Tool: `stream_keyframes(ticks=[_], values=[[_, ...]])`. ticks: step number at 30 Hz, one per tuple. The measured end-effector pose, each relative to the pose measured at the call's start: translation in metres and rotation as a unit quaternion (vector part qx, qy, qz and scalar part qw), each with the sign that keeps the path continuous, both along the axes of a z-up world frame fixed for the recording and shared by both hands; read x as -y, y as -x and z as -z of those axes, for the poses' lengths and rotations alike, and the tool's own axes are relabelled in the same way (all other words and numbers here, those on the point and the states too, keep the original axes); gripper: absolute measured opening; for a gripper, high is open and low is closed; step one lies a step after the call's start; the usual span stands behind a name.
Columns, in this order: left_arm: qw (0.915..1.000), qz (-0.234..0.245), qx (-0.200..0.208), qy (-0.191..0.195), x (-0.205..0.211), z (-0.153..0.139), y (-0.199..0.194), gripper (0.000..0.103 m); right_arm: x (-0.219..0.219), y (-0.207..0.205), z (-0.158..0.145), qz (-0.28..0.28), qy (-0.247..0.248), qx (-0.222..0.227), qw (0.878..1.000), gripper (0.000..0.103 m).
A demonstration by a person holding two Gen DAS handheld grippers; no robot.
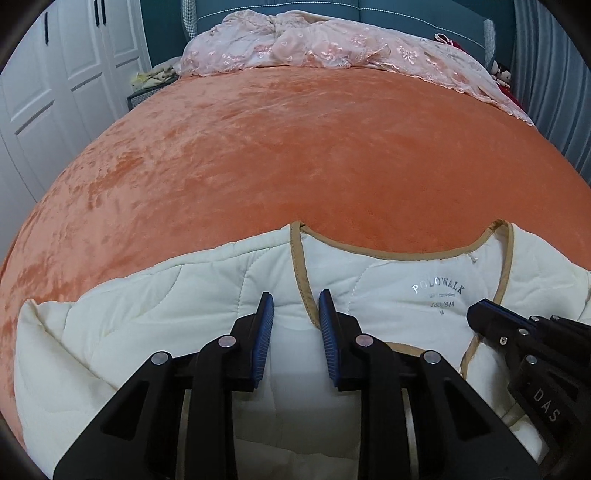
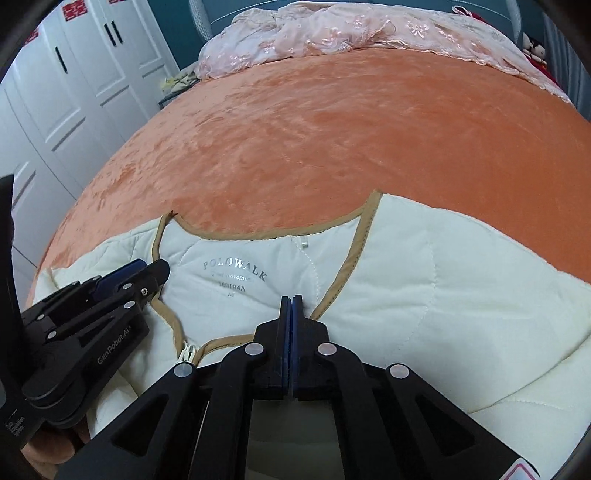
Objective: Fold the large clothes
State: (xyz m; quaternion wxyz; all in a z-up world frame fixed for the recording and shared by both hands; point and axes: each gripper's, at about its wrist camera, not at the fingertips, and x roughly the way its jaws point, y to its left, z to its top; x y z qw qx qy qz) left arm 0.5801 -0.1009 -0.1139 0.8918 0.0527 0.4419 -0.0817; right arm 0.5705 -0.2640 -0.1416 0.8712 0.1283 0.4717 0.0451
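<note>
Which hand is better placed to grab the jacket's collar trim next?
Probably left. The left gripper is open with its jaws either side of the tan trim of the jacket. The right gripper is shut.

Black left claw [image 1: 296,302], blue ribbed pads [image 1: 263,334], silver rivets

An orange plush bedspread [image 1: 295,155] covers the bed. Pink lace bedding [image 1: 332,48] lies bunched against a teal headboard [image 1: 406,11]. White panelled wardrobe doors [image 2: 74,92] with dark handles stand on the left.
</note>
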Motion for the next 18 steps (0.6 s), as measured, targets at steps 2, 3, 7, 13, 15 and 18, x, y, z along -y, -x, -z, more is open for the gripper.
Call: stream_keyframes(ticks=[2, 3, 7, 13, 15, 18], values=[[0.9999, -0.002, 0.004, 0.011, -0.0023, 0.0007, 0.0002, 0.025, 0.0018, 0.0001, 0.0031, 0.006, -0.002, 0.006, 1.000, 0.000], [0.9998, -0.004, 0.006, 0.016, -0.0043, 0.0013, 0.0006, 0.025, 0.0002, 0.0008, 0.0035, 0.007, 0.007, 0.010, 1.000, 0.000], [0.9997, -0.006, 0.016, 0.019, -0.0026, 0.0027, 0.0007, 0.025, -0.0062, 0.0002, 0.0024, 0.010, 0.038, 0.023, 0.999, 0.000], [0.9995, -0.009, 0.024, 0.017, -0.0002, 0.0048, 0.0005, 0.025, -0.0038, -0.0022, 0.0049, 0.014, 0.035, 0.031, 0.999, 0.000], [0.9995, -0.010, 0.027, 0.016, 0.0004, 0.0055, 0.0009, 0.025, -0.0041, -0.0032, 0.0055, 0.015, 0.034, 0.033, 0.999, 0.000], [0.9993, -0.011, 0.030, 0.017, 0.0010, 0.0059, 0.0019, 0.025, -0.0043, -0.0035, 0.0059, 0.016, 0.033, 0.036, 0.999, 0.000]])
